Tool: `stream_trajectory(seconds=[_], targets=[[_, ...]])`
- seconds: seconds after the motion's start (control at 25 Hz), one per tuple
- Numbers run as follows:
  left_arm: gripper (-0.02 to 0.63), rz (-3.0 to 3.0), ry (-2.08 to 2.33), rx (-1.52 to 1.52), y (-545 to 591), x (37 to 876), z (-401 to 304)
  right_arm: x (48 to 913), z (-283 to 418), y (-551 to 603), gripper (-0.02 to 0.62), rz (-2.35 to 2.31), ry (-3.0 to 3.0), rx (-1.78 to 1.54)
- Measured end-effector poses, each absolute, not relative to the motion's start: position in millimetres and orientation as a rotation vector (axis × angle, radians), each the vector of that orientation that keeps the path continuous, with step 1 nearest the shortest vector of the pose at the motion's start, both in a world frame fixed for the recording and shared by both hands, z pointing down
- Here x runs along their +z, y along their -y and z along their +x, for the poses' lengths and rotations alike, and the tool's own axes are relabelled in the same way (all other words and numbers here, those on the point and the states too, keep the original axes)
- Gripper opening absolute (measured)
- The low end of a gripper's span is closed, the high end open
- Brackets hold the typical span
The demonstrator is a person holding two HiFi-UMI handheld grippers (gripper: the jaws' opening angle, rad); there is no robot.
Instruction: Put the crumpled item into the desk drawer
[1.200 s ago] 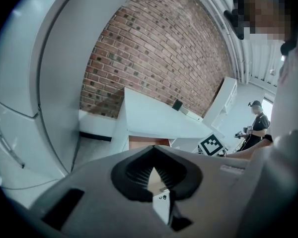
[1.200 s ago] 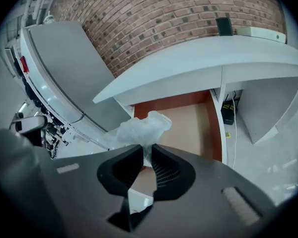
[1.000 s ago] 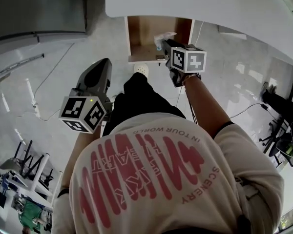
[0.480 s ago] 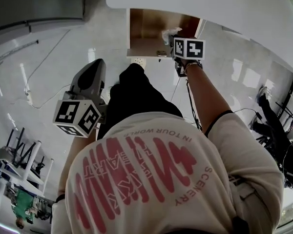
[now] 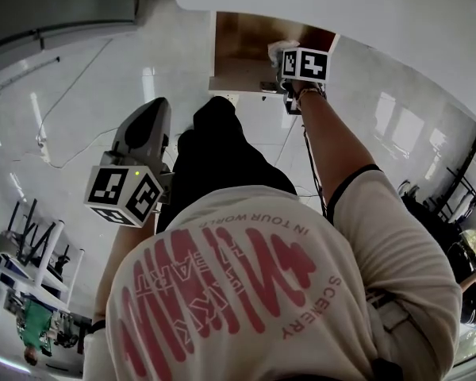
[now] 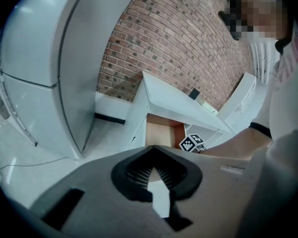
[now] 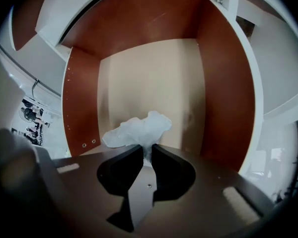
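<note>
We hold one crumpled white item [image 7: 139, 130] pinched in our right gripper [image 7: 147, 150], inside the one open drawer [image 7: 154, 73]. Our left gripper [image 6: 152, 153], outside the drawer, is pressed together, empty.

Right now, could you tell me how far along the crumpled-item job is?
Done: the drawer stands open and the right gripper is shut on the crumpled white item. In hand: the item hangs above the drawer floor. Remaining: release it inside. The left gripper is shut, empty.
</note>
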State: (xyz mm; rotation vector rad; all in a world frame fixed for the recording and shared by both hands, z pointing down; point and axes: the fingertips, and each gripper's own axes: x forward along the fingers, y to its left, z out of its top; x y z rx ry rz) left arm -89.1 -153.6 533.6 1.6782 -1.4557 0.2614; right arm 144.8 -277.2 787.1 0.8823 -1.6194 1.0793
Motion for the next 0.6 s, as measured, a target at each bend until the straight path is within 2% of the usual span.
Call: stream_trajectory(seconds=[0.6], targets=[[0.003,1.661,1.427,0.279,153,547,-91,814,155,283,0.071,0.908,1.493,1.062]])
